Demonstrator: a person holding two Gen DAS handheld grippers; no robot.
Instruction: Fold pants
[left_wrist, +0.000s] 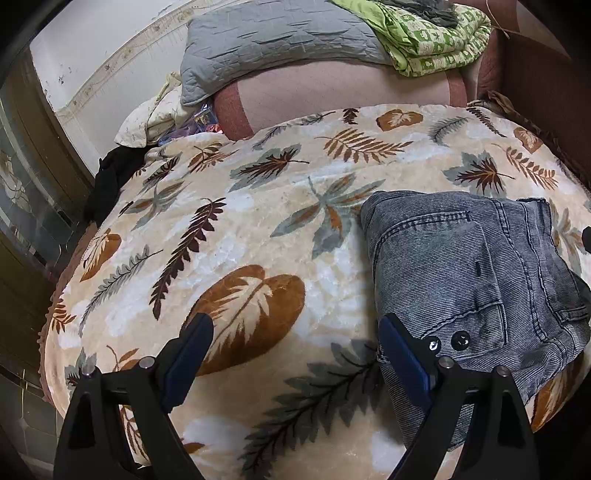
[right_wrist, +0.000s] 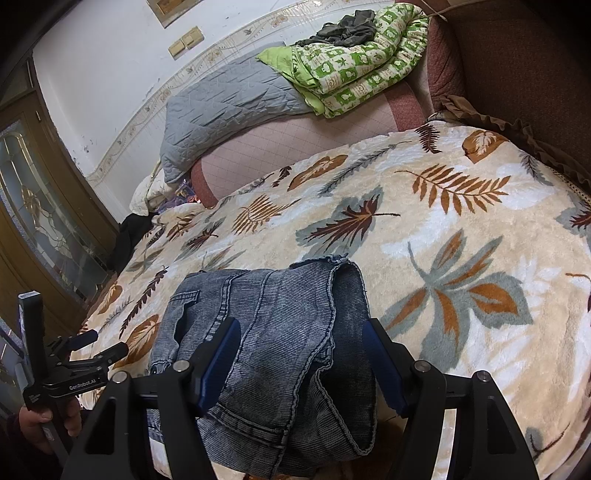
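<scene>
Grey-blue denim pants (left_wrist: 461, 273) lie folded into a compact stack on the leaf-patterned blanket (left_wrist: 240, 229), back pocket up. My left gripper (left_wrist: 295, 325) hovers open over bare blanket just left of the pants; its right finger overlaps the stack's near left edge. In the right wrist view the same pants (right_wrist: 280, 317) lie under my right gripper (right_wrist: 301, 328). It stands open over the stack, and the denim spreads wider than the gap between its fingers, which do not pinch it. The left gripper (right_wrist: 105, 343) also shows at lower left, held by a hand (right_wrist: 48, 417).
At the head of the bed lie a grey quilted pillow (left_wrist: 273, 44) and a green patterned quilt (left_wrist: 432, 40), with a pink headboard cushion (left_wrist: 332, 92) below them. A dark garment (left_wrist: 114, 177) hangs at the bed's left edge. A wooden door (right_wrist: 44, 206) stands at left.
</scene>
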